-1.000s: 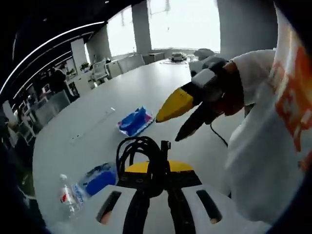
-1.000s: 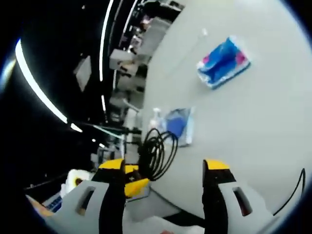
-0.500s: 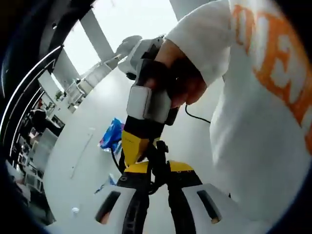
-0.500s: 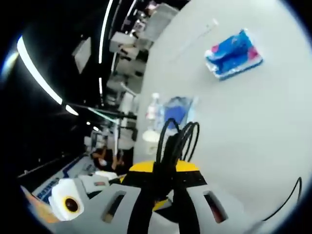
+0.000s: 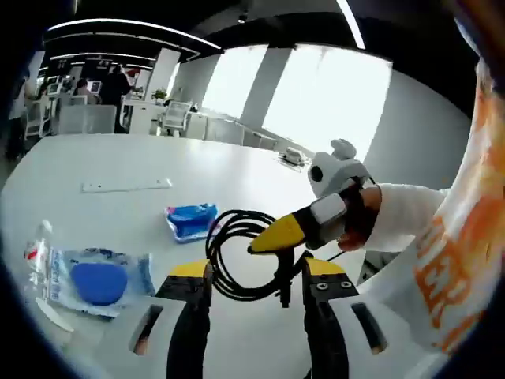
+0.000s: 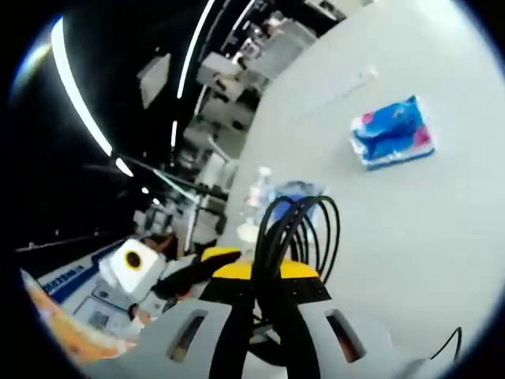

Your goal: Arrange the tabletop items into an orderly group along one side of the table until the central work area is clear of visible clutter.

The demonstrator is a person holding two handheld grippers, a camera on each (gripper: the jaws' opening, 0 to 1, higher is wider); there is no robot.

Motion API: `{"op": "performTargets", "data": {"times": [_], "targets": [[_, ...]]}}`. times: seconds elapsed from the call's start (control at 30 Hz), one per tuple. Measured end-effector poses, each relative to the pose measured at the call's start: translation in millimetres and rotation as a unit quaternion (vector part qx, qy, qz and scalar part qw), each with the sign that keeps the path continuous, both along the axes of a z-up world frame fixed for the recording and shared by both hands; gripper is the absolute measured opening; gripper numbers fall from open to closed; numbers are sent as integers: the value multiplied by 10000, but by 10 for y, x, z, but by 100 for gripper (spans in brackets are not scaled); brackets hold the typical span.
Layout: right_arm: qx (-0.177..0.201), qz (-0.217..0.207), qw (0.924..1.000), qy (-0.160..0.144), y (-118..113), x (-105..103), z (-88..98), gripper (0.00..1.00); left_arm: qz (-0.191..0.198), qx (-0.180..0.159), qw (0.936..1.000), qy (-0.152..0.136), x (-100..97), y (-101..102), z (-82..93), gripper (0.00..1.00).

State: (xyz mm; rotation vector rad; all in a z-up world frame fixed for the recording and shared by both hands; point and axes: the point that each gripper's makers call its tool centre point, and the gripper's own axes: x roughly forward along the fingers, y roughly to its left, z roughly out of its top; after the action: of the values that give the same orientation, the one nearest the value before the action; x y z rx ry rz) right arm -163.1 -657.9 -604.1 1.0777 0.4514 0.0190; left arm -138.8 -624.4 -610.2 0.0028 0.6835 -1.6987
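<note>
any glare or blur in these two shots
Left gripper view: bright windows wash out behind the white table, and the coiled cable looks sharp. Right gripper view: dark room with streaky ceiling lights, strong fisheye bending, and the blue packet is slightly soft.

Left gripper view sits low over the white table (image 5: 118,162), looking along its own spread jaws across the tabletop toward bright windows, and the right gripper (image 5: 272,237) comes in from the right, close ahead. Right gripper view is rolled hard, peering past its closed jaws, the table (image 6: 442,229) running up the right side and a dim office to the left. Both catch the black cable coil (image 5: 241,257) (image 6: 296,225), the blue packet (image 5: 192,220) (image 6: 392,133), the blue pouch (image 5: 99,278) (image 6: 293,193) and the bottle (image 5: 33,251) (image 6: 257,189)
</note>
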Motion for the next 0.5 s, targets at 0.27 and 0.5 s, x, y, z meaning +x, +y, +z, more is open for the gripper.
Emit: {"op": "performTargets", "data": {"times": [0.27, 0.5], "targets": [[465, 306, 9906, -1247, 115, 77, 690, 6, -127, -511, 9836, 1724, -219, 22, 177, 68], [600, 578, 9775, -1939, 219, 84, 1091, 5, -466, -916, 9600, 2605, -475, -21, 371, 77]]}}
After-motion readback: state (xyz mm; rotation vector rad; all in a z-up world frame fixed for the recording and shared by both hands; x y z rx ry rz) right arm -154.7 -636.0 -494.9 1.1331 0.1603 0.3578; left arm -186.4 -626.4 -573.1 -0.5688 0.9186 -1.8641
